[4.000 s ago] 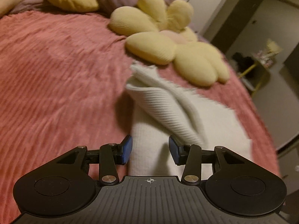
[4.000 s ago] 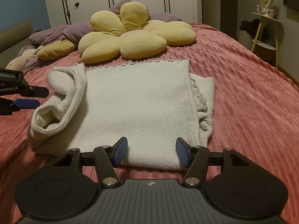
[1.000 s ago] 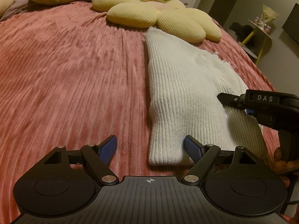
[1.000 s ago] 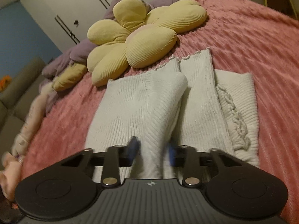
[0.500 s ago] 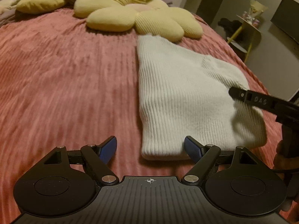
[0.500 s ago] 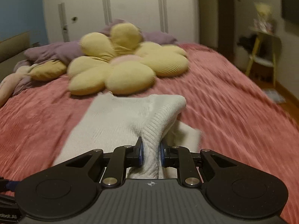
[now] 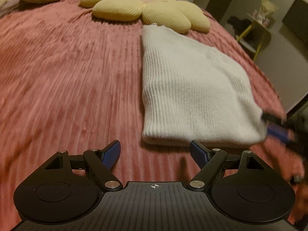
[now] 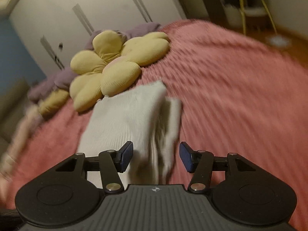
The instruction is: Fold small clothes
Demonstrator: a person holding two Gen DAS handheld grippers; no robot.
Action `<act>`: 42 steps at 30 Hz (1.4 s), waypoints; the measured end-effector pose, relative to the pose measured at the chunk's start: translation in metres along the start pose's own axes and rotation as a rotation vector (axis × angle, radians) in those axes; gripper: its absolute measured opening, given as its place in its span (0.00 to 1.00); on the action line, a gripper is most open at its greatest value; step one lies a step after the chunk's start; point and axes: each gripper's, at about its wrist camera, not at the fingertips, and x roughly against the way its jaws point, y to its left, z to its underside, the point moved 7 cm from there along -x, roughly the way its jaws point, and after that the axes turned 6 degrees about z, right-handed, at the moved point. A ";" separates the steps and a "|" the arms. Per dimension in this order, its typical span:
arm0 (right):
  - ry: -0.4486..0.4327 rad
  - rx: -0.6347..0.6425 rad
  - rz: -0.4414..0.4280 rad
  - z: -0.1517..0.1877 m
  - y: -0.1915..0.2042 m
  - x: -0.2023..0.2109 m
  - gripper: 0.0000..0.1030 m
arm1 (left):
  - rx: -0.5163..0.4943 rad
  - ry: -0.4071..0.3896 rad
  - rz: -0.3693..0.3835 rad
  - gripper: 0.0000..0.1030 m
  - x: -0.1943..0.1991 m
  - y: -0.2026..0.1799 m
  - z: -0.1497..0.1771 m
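A white ribbed knit garment (image 7: 188,88) lies folded lengthwise on the pink bedspread (image 7: 67,73). My left gripper (image 7: 155,153) is open and empty, just short of the garment's near edge. My right gripper (image 8: 156,156) is open over the garment's near right corner (image 8: 134,127); nothing is clamped between its pads. The right gripper's blue fingertips (image 7: 277,130) show blurred at the garment's right corner in the left wrist view.
A yellow flower-shaped cushion (image 7: 142,7) lies just beyond the garment's far end, also in the right wrist view (image 8: 115,63). Purple bedding (image 8: 61,79) lies behind it. A yellow-legged side table (image 7: 256,28) stands off the bed's right side.
My right gripper has opened and let go of the garment fold it was holding, and the fold now lies flat. My left gripper stayed open and shifted slightly.
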 end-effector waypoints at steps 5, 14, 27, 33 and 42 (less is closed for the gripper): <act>0.040 -0.156 -0.095 0.037 -0.013 0.023 0.41 | 0.079 -0.018 0.030 0.82 0.010 0.001 0.010; 0.078 -0.266 -0.165 0.039 0.001 -0.009 0.12 | 0.092 -0.015 0.003 0.82 0.023 0.000 0.012; 0.062 -0.165 -0.041 0.032 -0.016 -0.003 0.35 | -0.064 -0.080 -0.079 0.82 0.017 0.004 -0.050; -0.084 0.049 -0.002 -0.006 0.023 0.004 0.34 | -0.092 -0.061 -0.044 0.81 -0.020 -0.009 -0.082; -0.021 0.420 0.088 0.012 0.073 -0.056 0.15 | -0.083 0.017 -0.042 0.88 -0.063 0.007 -0.058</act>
